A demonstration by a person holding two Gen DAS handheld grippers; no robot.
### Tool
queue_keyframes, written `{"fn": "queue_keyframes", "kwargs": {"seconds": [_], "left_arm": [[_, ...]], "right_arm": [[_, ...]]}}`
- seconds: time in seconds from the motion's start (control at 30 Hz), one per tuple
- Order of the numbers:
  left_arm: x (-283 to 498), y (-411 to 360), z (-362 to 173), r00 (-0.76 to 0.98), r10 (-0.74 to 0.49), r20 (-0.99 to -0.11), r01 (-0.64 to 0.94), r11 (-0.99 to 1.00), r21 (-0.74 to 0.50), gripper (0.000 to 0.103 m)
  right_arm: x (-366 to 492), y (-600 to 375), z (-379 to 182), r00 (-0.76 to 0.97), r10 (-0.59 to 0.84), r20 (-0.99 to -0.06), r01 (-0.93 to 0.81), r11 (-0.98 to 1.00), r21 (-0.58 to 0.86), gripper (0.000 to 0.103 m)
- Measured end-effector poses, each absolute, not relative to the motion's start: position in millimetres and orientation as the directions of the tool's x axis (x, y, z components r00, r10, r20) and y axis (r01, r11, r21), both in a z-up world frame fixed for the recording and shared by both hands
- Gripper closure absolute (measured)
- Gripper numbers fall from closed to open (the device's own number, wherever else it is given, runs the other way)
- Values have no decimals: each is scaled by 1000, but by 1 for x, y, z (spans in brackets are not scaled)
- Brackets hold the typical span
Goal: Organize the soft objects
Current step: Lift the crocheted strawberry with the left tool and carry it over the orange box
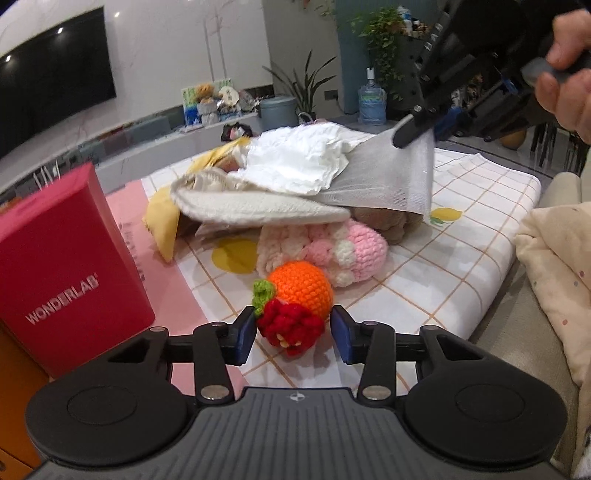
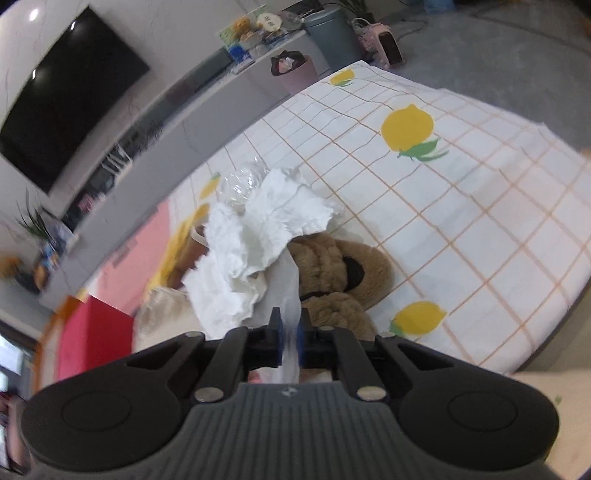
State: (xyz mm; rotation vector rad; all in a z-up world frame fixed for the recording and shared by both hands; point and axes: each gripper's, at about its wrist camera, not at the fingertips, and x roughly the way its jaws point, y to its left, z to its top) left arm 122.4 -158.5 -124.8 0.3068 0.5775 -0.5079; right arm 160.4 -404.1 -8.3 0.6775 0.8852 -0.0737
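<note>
blocked: soft pile (image 1: 280,177), red box (image 1: 70,266) | free: bare tablecloth (image 2: 480,206)

bright indoor light; fisheye edges; right view blurred

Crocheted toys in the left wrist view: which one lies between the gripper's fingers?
The red crocheted strawberry, lying between the left gripper's fingers; the orange crocheted ball sits behind it.

A home, by the look a living room. A big dark TV (image 1: 55,74) hangs on a pale wall above a long low cabinet (image 2: 207,110) crowded with plush toys (image 1: 205,94) and boxes. Houseplants (image 1: 376,33), a water jug (image 1: 372,98) and a lidded bin (image 1: 277,110) stand behind (all a little blurred), and a lemon-print cloth (image 2: 461,206) covers the bench.
</note>
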Motion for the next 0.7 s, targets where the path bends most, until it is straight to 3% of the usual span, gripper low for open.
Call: {"fn": "queue_keyframes", "kwargs": {"seconds": [0.5,0.7], "left_arm": [[91,-153,-49,790,-381,-481,520,832,194,54],[82,-127,-6,868,-340,-361,441,863,247,54]], "right_arm": [[80,-400,61,800,132,-586,273,789,551,98],[64,-380,110,855,140,-499,181,821,541,98]]}}
